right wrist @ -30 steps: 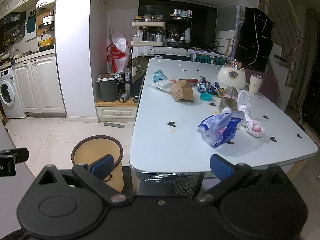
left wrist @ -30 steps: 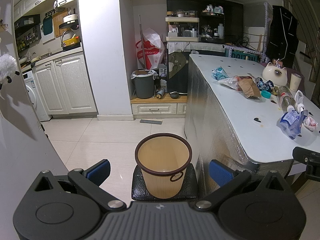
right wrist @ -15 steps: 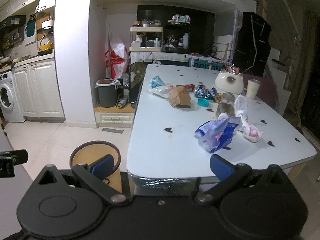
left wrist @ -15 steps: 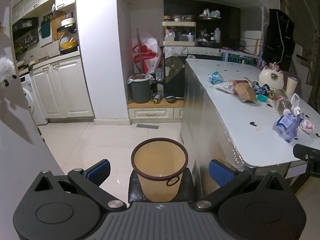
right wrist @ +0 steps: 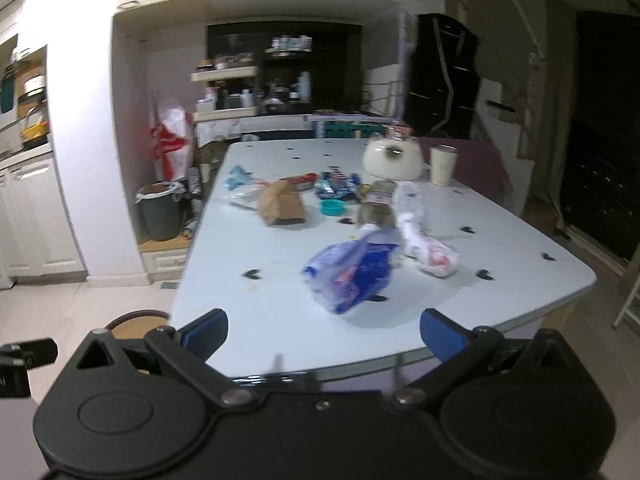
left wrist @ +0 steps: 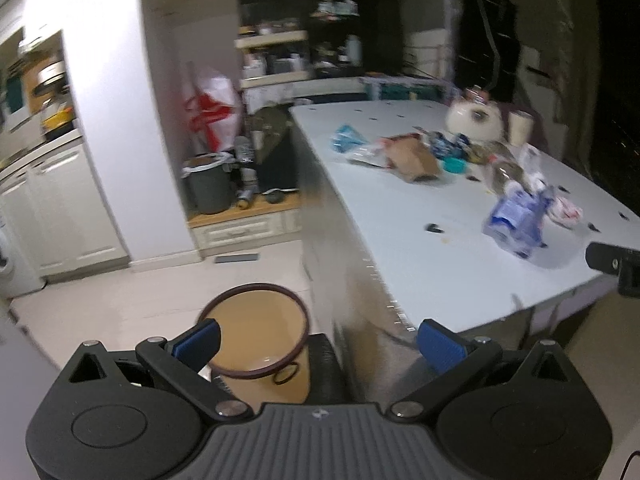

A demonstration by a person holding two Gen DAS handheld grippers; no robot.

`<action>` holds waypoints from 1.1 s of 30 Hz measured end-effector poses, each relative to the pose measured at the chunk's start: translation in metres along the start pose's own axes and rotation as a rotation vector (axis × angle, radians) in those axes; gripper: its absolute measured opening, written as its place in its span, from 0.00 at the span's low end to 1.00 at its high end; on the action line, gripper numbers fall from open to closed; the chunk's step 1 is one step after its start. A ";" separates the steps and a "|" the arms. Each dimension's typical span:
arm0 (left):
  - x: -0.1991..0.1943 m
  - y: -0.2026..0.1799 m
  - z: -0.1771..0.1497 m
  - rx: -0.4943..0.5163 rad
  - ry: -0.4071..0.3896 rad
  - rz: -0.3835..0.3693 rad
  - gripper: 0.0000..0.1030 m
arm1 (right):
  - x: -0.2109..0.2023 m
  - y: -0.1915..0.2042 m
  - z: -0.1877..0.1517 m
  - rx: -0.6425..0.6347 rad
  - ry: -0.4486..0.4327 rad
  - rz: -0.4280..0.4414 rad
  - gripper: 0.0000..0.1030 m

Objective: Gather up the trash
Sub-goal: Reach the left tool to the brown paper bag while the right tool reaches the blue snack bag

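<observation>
Both cams swung right, blurred. Blue bag lies w/ long axis toward bottle. Both fingers spread, empty.

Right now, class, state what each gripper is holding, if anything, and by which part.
Nothing is held. The left gripper and the right gripper both stand open and empty; the blue wrapper lies untouched on the table.

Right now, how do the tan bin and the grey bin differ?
The tan bin stands on a dark stool by the table, close below the left tool; the grey bin sits far off in the alcove. The tan bin is unlined, the grey one bag-lined. Both are open-topped.
</observation>
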State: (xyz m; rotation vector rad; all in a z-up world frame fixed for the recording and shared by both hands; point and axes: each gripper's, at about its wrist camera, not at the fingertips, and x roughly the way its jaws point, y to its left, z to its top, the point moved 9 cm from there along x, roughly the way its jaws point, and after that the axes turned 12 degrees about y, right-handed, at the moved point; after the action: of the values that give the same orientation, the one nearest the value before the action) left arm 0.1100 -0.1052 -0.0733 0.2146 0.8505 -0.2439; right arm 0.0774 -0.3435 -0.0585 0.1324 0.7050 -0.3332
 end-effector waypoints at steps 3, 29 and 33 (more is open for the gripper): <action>0.013 -0.019 0.009 0.039 0.005 -0.027 1.00 | 0.011 -0.021 0.000 0.037 0.007 -0.027 1.00; 0.214 -0.131 0.201 0.109 0.223 -0.120 1.00 | 0.109 -0.042 0.020 0.159 0.011 0.072 1.00; 0.234 -0.135 0.235 0.046 0.218 -0.093 1.00 | 0.123 -0.036 0.028 0.180 0.000 0.119 1.00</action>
State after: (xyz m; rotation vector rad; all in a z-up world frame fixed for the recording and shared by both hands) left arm 0.3868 -0.3297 -0.1130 0.2476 1.0736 -0.3314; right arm 0.1692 -0.4153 -0.1180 0.3442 0.6637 -0.2826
